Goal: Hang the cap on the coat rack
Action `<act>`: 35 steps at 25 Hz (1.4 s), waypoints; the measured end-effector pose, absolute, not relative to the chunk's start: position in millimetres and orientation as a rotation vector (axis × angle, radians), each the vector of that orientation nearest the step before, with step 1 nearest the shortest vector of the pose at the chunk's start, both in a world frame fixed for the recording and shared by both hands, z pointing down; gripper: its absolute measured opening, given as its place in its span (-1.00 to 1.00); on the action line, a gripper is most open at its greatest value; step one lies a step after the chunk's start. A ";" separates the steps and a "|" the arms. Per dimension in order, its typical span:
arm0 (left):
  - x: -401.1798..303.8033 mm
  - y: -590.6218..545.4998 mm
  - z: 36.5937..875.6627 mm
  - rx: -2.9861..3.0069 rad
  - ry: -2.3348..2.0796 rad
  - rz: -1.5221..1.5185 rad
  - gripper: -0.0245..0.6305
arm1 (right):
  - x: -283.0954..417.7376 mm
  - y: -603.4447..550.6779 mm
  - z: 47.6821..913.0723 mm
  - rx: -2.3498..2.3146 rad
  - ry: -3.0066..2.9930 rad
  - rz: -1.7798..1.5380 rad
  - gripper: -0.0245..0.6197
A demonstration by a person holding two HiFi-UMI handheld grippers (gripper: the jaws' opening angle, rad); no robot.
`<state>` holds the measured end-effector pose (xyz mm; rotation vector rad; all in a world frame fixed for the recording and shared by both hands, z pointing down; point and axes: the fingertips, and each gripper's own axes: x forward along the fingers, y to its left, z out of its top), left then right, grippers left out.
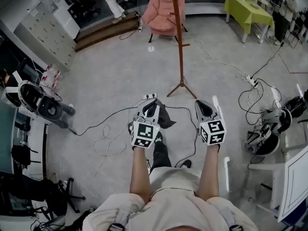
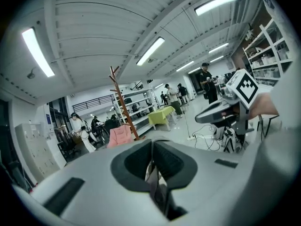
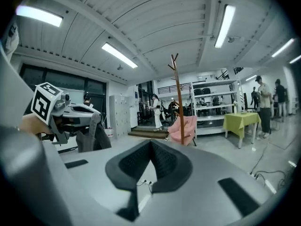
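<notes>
Gripping dark cap point(image 1: 166, 118) in left gripper point(image 1: 152, 104); right gripper point(image 1: 202, 105) pressed together, empty. Carrying stage: next, approach coat rack point(image 1: 179, 32), upper centre, hook cap.

The left gripper point(image 1: 150, 105) holds a dark cap point(image 1: 165, 118) beside the right gripper point(image 1: 204, 106); the wooden coat rack point(image 1: 180, 42) stands ahead, before a pink armchair point(image 1: 162, 13)

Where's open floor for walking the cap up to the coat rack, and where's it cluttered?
Free: the grey floor left of the coat rack, toward the wooden step. Crowded: cables loop near the left gripper holding the cap, and more trail right of the rack to the power strip.
</notes>
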<state>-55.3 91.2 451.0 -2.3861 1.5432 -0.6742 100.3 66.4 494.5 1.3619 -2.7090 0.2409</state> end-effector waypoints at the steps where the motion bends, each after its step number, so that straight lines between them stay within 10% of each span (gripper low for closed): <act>1: -59.0 89.2 453.4 -2.374 1.536 -0.704 -0.88 | 94.9 62.6 493.2 1.357 -2.714 0.242 -0.91; 35: -138.0 -112.5 454.9 -2.464 1.298 -0.659 -0.88 | 71.1 -114.2 520.6 1.850 -2.316 0.137 -0.91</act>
